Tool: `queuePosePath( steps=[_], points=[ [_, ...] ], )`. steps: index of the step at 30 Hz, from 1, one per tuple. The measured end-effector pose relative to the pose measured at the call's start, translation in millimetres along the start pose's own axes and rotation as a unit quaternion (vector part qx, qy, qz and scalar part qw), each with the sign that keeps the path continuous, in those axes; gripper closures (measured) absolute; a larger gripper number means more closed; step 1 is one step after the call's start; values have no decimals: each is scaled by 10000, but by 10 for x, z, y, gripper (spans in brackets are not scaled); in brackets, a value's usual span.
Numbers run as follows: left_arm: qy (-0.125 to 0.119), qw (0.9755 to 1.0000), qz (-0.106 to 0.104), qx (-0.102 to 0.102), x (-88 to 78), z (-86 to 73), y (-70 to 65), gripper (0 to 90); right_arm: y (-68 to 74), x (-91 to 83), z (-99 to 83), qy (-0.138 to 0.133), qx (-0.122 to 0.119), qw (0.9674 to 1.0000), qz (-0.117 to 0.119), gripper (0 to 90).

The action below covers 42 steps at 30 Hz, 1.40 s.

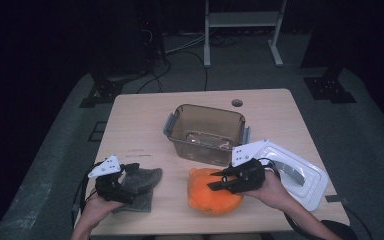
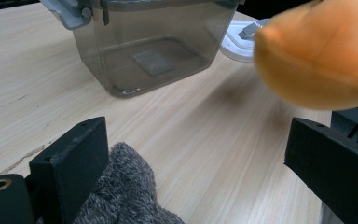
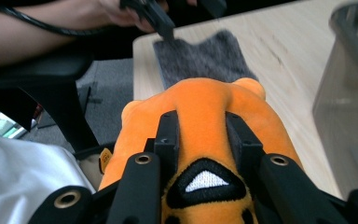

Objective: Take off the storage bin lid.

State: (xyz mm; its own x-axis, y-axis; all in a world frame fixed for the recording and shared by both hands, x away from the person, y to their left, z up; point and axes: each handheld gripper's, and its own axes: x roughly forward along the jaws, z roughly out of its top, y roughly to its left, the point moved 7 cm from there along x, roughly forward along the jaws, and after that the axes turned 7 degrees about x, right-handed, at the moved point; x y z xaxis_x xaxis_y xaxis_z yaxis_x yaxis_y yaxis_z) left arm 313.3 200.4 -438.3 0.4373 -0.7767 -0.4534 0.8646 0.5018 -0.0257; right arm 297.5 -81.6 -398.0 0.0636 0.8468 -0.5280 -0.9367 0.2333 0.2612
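Note:
An orange plush toy (image 1: pixel 212 192) is near the table's front edge, right of centre. My right gripper (image 1: pixel 216 181) comes at it from the right and is shut on a fold of its back (image 3: pixel 200 122). In the left gripper view the plush toy (image 2: pixel 317 56) seems slightly raised above its shadow. A grey fuzzy cloth (image 1: pixel 142 185) lies at the front left. My left gripper (image 1: pixel 132 180) hovers over the cloth, jaws wide open (image 2: pixel 196 140). The cloth (image 2: pixel 121 191) reaches up beside its left jaw.
A clear brownish bin (image 1: pixel 206 131) with grey latches stands open at the table's middle, with something flat on its bottom. Its white lid (image 1: pixel 292 172) lies to the right, behind my right hand. A cable hole (image 1: pixel 237 103) is at the back edge.

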Motion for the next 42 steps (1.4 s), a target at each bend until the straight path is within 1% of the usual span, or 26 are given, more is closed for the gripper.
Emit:
queuePosePath(
  steps=[3, 4, 7, 8, 10, 13, 14, 15, 17, 18, 19, 21, 22, 24, 26, 27, 32, 36, 38, 39, 42],
  points=[
    [20, 10000, -8, 10, 3, -1, -5, 57, 82, -62, 143, -59, -76, 10000, 15, 688],
    [6, 10000, -6, 14, 6, 3, -7, 57, 108, -82, 194, -80, -134, 9999, 5, 688],
    [-16, 10000, 17, -7, -1, 14, -3, 57, 180, -149, 353, -172, -247, 9995, -69, 688],
    [-3, 10000, 39, 16, -5, 16, 0, 58, 196, -169, 410, -214, -275, 9994, -88, 687],
    [-12, 10000, 55, 28, -12, 19, 2, 57, 218, -213, 521, -274, -332, 9990, -142, 685],
    [-18, 10000, 63, 35, -20, 18, 1, 57, 230, -272, 672, -358, -356, 9985, -194, 684],
    [-27, 10000, 64, 27, -21, 19, 0, 57, 220, -307, 761, -430, -391, 9980, -259, 684],
    [-27, 10000, 64, 28, -20, 20, -1, 57, 220, -307, 761, -430, -391, 9980, -259, 684],
    [-17, 10000, 61, 42, -19, 21, -2, 57, 198, -333, 828, -458, -451, 9975, -294, 684],
    [-31, 10000, 58, 32, -20, 24, -6, 57, 163, -353, 907, -479, -418, 9973, -373, 684],
    [-24, 10000, 52, 28, -22, 27, -10, 57, 163, -353, 907, -479, -418, 9973, -373, 684],
    [-32, 10000, 50, 45, -21, 31, -12, 57, 121, -364, 979, -467, -467, 9968, -452, 684],
    [-33, 10000, 43, 37, -22, 32, -13, 57, 91, -377, 1037, -486, -455, 9966, -492, 684],
    [-22, 10000, 42, 41, -20, 28, -14, 57, 74, -385, 1071, -510, -444, 9964, -505, 684],
    [-27, 10000, 36, 57, -17, 27, -16, 57, 13, -410, 1165, -604, -380, 9961, -519, 683],
    [-32, 10000, 36, 66, -14, 28, -17, 57, 13, -410, 1165, -604, -380, 9961, -519, 683],
    [-11, 10000, 19, 53, -1, 22, -25, 57, -109, -424, 1284, -645, -355, 9953, -628, 682],
    [-20, 10000, 13, 49, -1, 23, -25, 58, -213, -424, 1376, -663, -319, 9948, -709, 682],
    [-26, 10000, 10, 54, 4, 26, -31, 57, -296, -422, 1437, -701, -262, 9943, -762, 682],
    [-19, 10000, 8, 64, 7, 25, -33, 57, -296, -422, 1437, -701, -262, 9943, -762, 682],
    [-6, 10000, -5, 70, 15, 24, -39, 57, -361, -412, 1479, -717, -249, 9938, -811, 681]
  ],
)
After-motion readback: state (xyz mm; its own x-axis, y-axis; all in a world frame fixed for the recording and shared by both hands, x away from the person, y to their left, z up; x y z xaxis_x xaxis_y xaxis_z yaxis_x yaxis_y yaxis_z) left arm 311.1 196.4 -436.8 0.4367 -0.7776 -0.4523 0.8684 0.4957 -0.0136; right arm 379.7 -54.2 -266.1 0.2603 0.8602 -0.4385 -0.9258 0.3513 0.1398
